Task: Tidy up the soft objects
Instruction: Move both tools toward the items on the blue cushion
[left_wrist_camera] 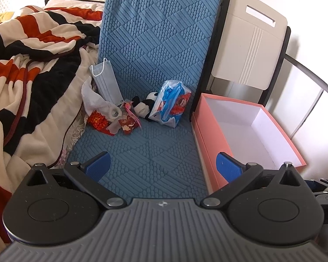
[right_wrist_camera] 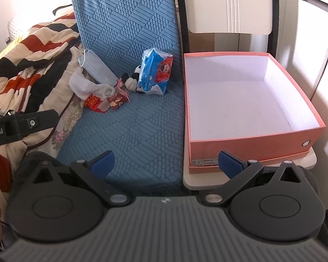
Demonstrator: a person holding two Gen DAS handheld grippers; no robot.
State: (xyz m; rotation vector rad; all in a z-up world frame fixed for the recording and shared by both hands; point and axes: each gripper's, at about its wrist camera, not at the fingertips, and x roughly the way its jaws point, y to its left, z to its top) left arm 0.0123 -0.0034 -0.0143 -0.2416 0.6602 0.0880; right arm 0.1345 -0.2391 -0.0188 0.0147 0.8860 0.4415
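Observation:
A pile of soft things lies at the back of a blue textured cushion (left_wrist_camera: 146, 152): a blue face mask (left_wrist_camera: 106, 80), a white cloth (left_wrist_camera: 94, 102), red pouches (left_wrist_camera: 126, 126), a small panda plush (left_wrist_camera: 145, 107) and a blue-red tissue pack (left_wrist_camera: 171, 104). They also show in the right wrist view: mask (right_wrist_camera: 97, 67), panda (right_wrist_camera: 132, 80), tissue pack (right_wrist_camera: 155, 74). An empty pink box (right_wrist_camera: 247, 100) with a white inside stands to the right. My left gripper (left_wrist_camera: 163, 166) and right gripper (right_wrist_camera: 166, 163) are open and empty, near the cushion's front.
A striped red, black and cream blanket (left_wrist_camera: 32, 65) lies on the left. A cream folding chair back (left_wrist_camera: 251, 39) stands behind the box (left_wrist_camera: 247, 131). The box rests on a pale board (right_wrist_camera: 207, 181). The left gripper's body (right_wrist_camera: 21, 124) shows at the left edge.

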